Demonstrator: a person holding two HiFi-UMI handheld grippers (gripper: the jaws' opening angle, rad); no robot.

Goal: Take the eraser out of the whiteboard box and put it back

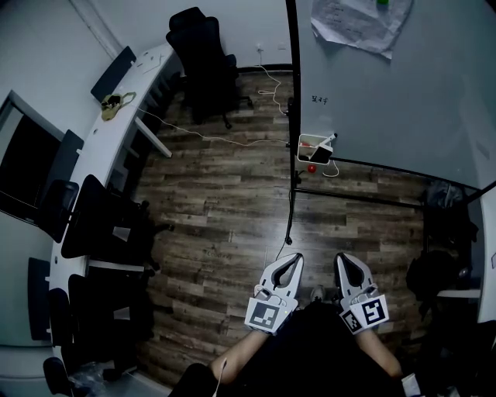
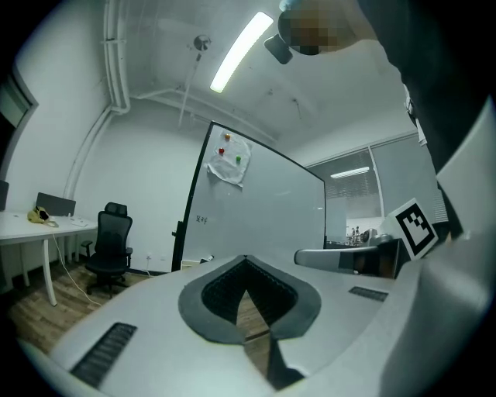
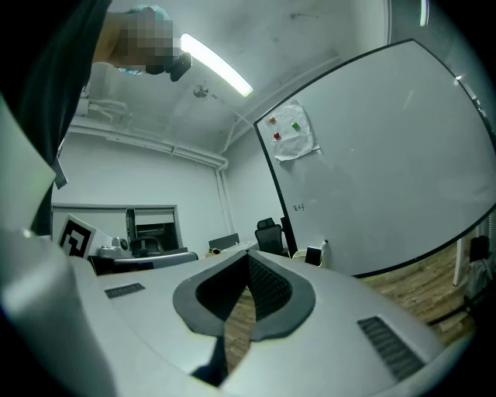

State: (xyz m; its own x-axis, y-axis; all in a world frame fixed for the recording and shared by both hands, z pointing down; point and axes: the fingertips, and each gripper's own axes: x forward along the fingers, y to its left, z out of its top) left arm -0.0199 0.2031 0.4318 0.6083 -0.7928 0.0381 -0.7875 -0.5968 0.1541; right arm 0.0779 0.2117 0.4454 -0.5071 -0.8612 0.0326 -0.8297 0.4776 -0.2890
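Observation:
A small white whiteboard box (image 1: 313, 146) hangs at the lower left corner of the whiteboard (image 1: 387, 93). A dark eraser (image 1: 320, 155) and a marker sit in it. Both grippers are far from it, close to my body and pointing level toward the board. My left gripper (image 1: 293, 259) is shut with its tips together and nothing between them. My right gripper (image 1: 343, 259) is shut and empty as well. In the right gripper view the box (image 3: 315, 255) shows small beyond the jaw tips, which meet at the right gripper (image 3: 248, 254). The left gripper (image 2: 246, 258) faces the whiteboard (image 2: 256, 217).
A black office chair (image 1: 203, 58) stands left of the board. A curved white desk (image 1: 116, 116) with dark chairs runs along the left wall. A white cable (image 1: 217, 139) trails over the wooden floor. The board's black stand pole (image 1: 292, 194) runs toward me. A paper sheet (image 1: 356, 23) hangs on the board.

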